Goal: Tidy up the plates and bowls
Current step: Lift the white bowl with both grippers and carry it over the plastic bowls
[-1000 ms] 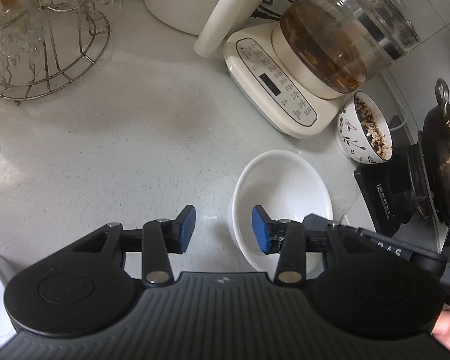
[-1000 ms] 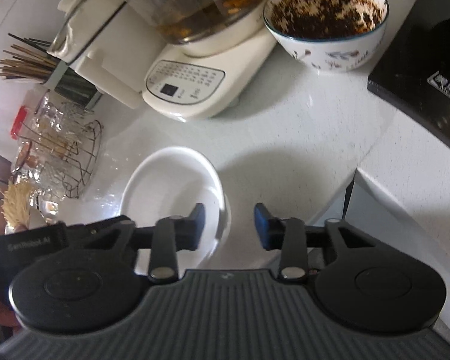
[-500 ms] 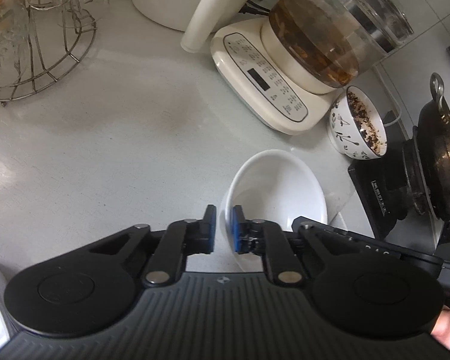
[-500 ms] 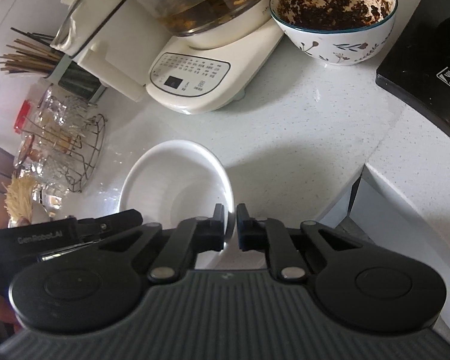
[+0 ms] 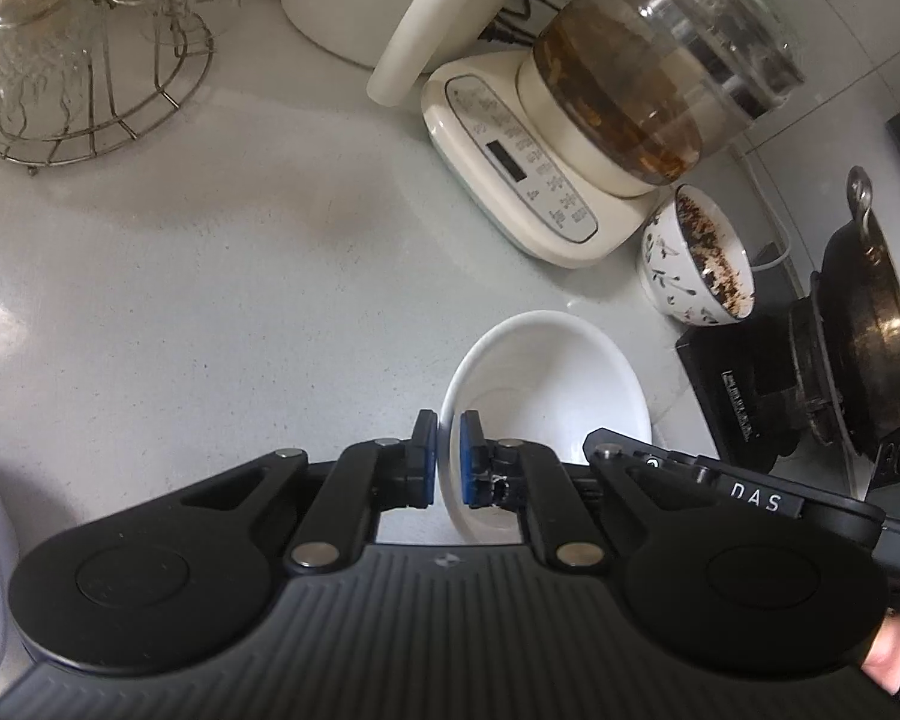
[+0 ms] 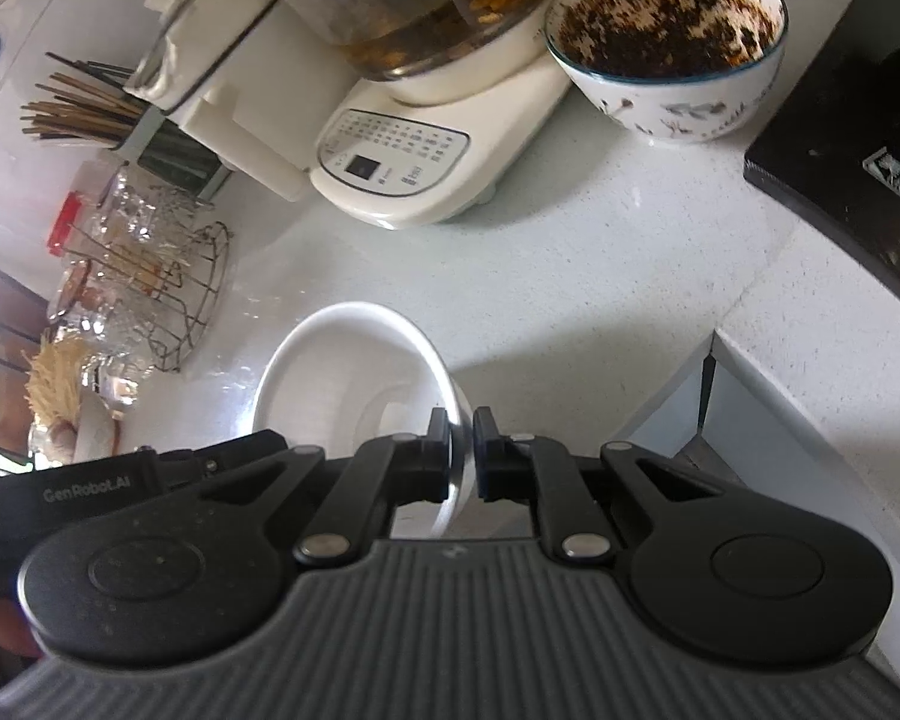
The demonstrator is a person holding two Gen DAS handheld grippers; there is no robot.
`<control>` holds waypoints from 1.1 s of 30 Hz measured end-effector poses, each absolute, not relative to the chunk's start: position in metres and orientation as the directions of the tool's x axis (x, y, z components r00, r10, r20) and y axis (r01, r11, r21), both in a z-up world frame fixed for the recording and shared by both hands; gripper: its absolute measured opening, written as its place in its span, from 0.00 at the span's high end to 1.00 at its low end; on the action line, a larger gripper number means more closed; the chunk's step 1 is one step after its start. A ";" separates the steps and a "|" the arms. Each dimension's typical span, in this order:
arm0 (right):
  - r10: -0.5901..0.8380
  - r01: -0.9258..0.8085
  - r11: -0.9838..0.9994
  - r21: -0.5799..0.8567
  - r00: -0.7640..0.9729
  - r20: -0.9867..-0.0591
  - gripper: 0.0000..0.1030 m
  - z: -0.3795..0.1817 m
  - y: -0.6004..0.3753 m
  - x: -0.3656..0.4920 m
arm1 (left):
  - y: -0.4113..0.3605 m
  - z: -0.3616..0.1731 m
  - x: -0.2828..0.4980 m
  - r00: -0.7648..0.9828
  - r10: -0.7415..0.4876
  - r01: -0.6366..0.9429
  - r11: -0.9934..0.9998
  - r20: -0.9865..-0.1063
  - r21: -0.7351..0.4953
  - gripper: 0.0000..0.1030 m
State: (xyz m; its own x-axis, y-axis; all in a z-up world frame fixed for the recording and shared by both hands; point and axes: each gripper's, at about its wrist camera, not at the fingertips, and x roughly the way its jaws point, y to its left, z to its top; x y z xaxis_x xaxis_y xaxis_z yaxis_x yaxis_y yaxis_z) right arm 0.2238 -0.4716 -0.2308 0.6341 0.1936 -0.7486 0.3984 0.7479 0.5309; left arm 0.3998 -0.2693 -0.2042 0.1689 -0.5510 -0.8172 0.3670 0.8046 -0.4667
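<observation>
A white bowl sits at the counter's near edge; it also shows in the right wrist view. My left gripper is shut on the bowl's left rim. My right gripper is shut on its right rim. Each gripper's body shows in the other's view. A patterned bowl with dark residue stands behind, by the stove, and shows in the right wrist view too.
A cream kettle base with a glass pot stands behind the white bowl. A wire rack of glasses is at the far left. A black induction hob with a dark pot is at the right. Chopsticks stand at the back.
Both grippers went from open to shut on opposite rims of the white bowl. The bowl looks slightly raised and tilted.
</observation>
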 end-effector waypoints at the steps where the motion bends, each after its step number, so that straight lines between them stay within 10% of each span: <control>1: 0.197 0.395 0.747 0.535 0.637 -0.745 0.90 -0.229 -0.471 0.224 | -0.268 -0.202 0.399 0.174 -0.551 0.367 0.805 -0.816 -0.466 0.91; 33: 0.258 0.276 0.777 0.566 0.681 -0.685 0.90 -0.154 -0.383 0.220 | -0.156 -0.103 0.377 0.288 -0.577 0.347 0.807 -0.764 -0.478 0.91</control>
State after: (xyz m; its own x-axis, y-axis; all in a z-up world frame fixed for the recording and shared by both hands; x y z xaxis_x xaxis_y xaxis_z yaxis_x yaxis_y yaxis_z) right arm 0.2195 -0.3828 -0.1536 0.6808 0.2581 -0.6855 0.2757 0.7768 0.5663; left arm 0.3769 -0.1564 -0.1034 0.2880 -0.5768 -0.7645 0.3467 0.8069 -0.4782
